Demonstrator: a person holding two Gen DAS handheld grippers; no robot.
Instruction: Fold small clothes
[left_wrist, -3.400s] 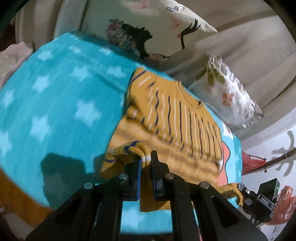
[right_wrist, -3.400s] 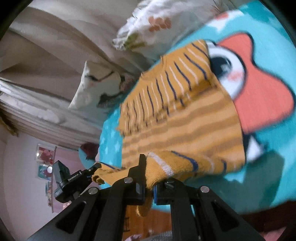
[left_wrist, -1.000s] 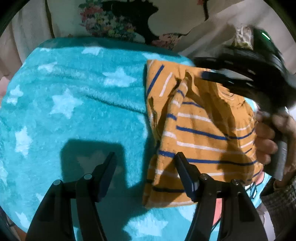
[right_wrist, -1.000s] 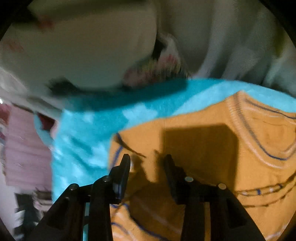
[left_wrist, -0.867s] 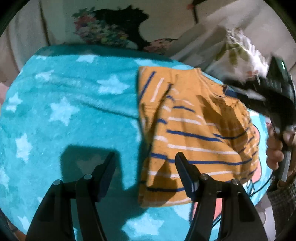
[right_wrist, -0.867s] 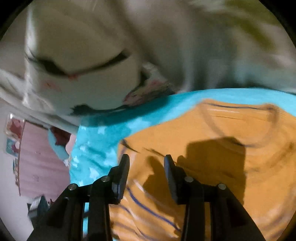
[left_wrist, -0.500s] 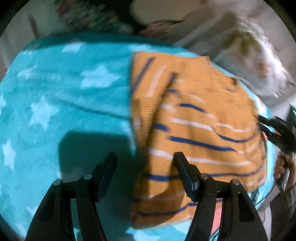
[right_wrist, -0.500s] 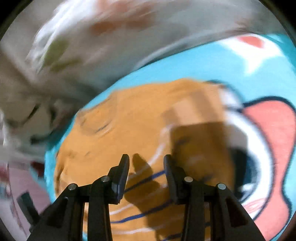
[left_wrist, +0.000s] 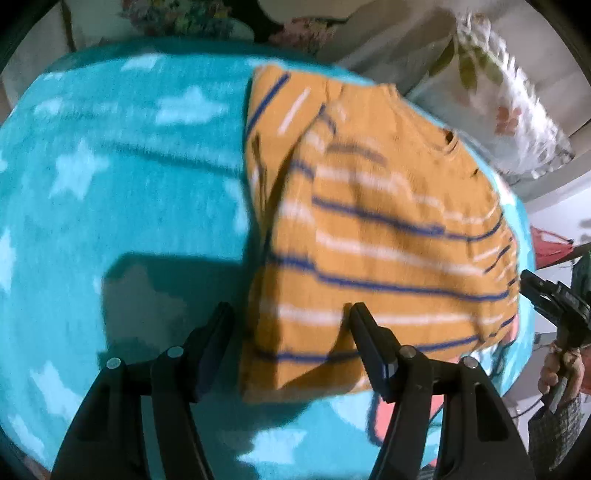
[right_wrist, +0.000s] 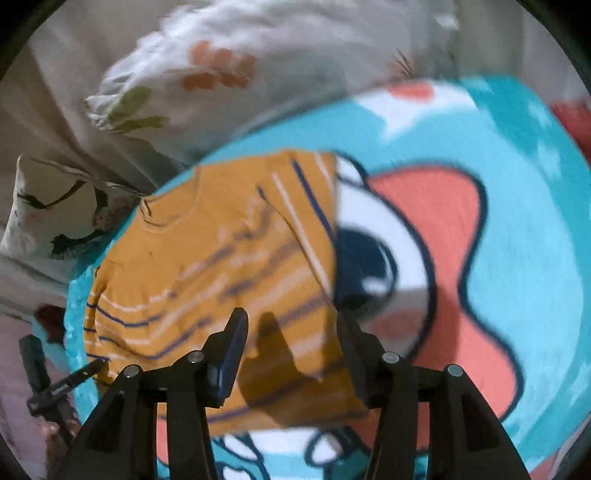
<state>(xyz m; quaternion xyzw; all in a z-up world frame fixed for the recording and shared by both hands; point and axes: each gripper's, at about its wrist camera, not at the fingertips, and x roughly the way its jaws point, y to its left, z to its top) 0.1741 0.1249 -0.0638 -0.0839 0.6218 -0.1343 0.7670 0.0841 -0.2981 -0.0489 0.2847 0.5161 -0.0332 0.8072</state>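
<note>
Folded mustard striped sweater (left_wrist: 380, 236) flat on teal blanket (left_wrist: 122, 177), left tongs (left_wrist: 288, 317) and right tongs (right_wrist: 291, 325) both apart above it.

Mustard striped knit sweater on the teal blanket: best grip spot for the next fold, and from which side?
Take the mustard-yellow knitted sweater with blue and white stripes at its two near hem corners, coming in low from the near edge. It lies flat on the teal star-print fleece blanket, and that edge is straight and uncovered. The open left gripper and open right gripper already hover over it.

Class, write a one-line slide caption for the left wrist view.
Open left gripper hovers over a folded mustard striped sweater on a turquoise star blanket.
</note>
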